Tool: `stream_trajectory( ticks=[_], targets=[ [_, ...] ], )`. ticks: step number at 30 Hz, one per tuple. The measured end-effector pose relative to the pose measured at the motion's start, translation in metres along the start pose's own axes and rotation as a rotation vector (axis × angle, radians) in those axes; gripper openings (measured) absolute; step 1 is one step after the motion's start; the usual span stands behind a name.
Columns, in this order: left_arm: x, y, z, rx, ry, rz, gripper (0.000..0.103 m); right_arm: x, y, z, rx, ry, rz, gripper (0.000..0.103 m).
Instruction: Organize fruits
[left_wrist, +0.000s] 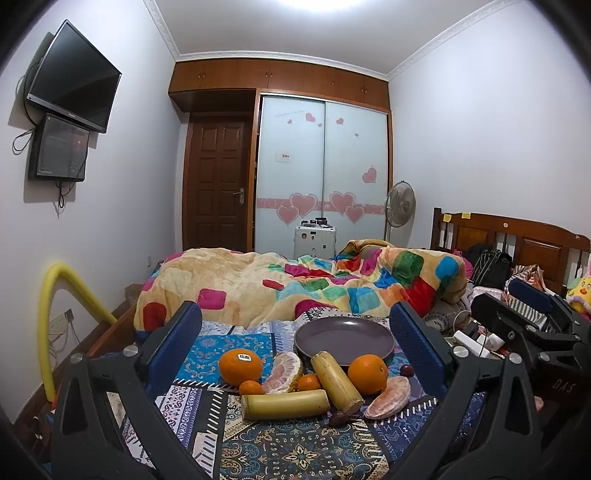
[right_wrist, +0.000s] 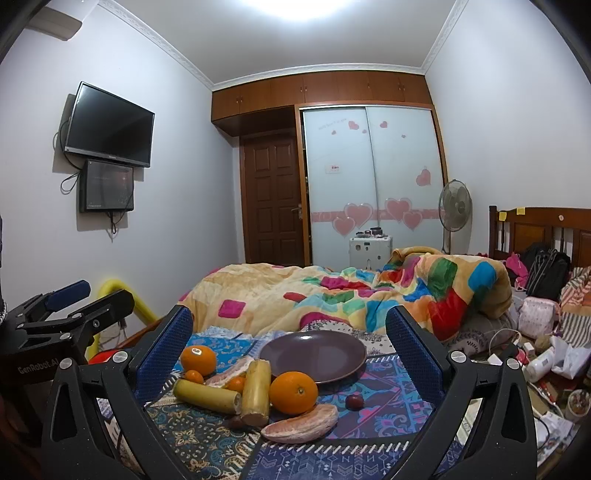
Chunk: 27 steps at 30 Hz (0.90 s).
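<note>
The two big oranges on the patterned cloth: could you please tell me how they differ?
The left orange carries a small sticker on top; the right orange shows none. The left orange sits apart from the purple plate, while the right orange lies just in front of its rim. A sugarcane piece leans beside the right orange; the left one has a small tangerine in front of it. Both are round, bright orange and similar in size.

"GenRobot.AI" on left gripper (right_wrist: 70, 295); "Dole" sticker on orange (left_wrist: 240, 367).

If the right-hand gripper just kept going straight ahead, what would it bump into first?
Probably the big round orange between its open blue fingers, with the empty purple plate just behind it. Depth is hard to judge through this fisheye view.
</note>
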<state>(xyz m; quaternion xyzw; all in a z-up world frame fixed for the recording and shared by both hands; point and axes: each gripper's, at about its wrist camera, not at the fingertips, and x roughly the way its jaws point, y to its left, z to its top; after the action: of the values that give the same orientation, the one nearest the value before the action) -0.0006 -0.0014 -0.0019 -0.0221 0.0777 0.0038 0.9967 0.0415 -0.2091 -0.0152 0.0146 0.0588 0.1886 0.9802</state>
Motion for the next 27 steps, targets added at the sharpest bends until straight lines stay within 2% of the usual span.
stream_trajectory(
  ticks=[27],
  targets=[
    [-0.0048,0.0028,0.0005,-0.015,-0.01,0.003,0.103,-0.0037,0.003,0.003,-0.011,-0.011,0.001,0.103]
  ],
)
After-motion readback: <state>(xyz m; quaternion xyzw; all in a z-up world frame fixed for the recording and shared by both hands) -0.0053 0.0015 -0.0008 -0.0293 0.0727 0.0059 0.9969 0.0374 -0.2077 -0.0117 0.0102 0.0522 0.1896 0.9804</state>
